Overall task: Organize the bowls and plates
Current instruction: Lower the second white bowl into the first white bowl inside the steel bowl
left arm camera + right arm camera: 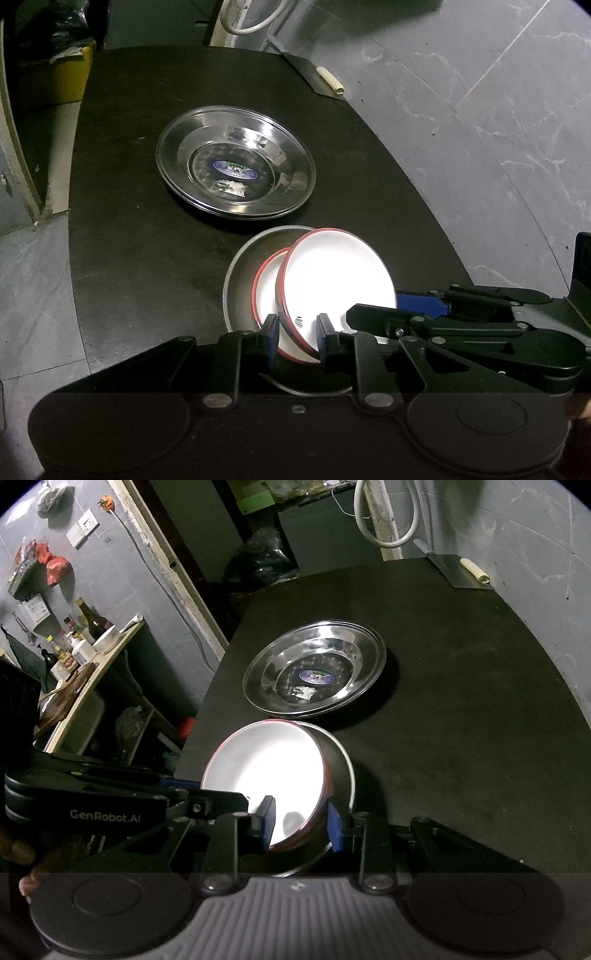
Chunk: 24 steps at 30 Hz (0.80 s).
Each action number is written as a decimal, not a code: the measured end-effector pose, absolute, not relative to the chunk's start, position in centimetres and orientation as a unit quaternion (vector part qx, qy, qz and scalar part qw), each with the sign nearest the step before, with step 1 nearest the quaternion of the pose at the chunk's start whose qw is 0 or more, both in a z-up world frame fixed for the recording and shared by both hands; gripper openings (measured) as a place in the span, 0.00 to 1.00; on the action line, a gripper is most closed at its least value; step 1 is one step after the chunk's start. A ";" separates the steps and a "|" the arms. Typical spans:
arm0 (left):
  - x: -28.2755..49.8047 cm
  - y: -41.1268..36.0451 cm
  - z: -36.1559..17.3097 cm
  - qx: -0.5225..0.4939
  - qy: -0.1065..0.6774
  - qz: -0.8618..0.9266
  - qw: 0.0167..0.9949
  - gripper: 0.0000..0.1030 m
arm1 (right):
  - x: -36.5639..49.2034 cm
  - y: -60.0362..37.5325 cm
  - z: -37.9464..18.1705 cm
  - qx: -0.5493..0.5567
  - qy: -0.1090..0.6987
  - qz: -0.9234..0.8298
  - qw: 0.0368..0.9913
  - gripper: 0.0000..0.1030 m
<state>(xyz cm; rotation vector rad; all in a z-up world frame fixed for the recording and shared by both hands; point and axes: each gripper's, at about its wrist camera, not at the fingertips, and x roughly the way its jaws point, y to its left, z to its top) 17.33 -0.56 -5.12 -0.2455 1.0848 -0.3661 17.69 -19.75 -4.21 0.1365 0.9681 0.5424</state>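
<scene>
Left wrist view
Nearest: the left gripper (297, 334) has its blue pads astride the near rim of the top red-rimmed bowl (334, 280) — jaws narrow, apparently pinching that rim.
Stack: the top bowl sits tilted on a second red-rimmed bowl (266, 291), both inside a grey steel bowl (240, 273) at the near end of the black table (140, 221).
Doing it well: my judgement is to lower the tilted bowl until the rims lie concentric, then let go.

Right wrist view
Nearest: the right gripper (301, 821) has one pad inside the white bowl and one outside the steel wall — closed across the stack's near edge, steadying it.
Plates: shiny steel plates (314, 672) with a blue sticker lie stacked just beyond the bowls, apart from them.
Look: the white enamel glares bright and looks slippery — a firm pinch suits.
</scene>
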 end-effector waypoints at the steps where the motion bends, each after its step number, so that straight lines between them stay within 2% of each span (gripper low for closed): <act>1: 17.4 -0.5 -5.1 -0.116 0.512 -0.173 0.833 0.22 | 17.7 -19.8 -4.2 0.065 0.459 0.257 0.848 0.33; 18: 17.6 -1.0 -4.9 -0.100 0.514 -0.171 0.835 0.23 | 17.8 -19.8 -4.4 0.065 0.463 0.255 0.846 0.33; 24: 17.6 -1.0 -4.8 -0.097 0.511 -0.170 0.837 0.29 | 17.8 -19.8 -4.4 0.065 0.462 0.256 0.847 0.33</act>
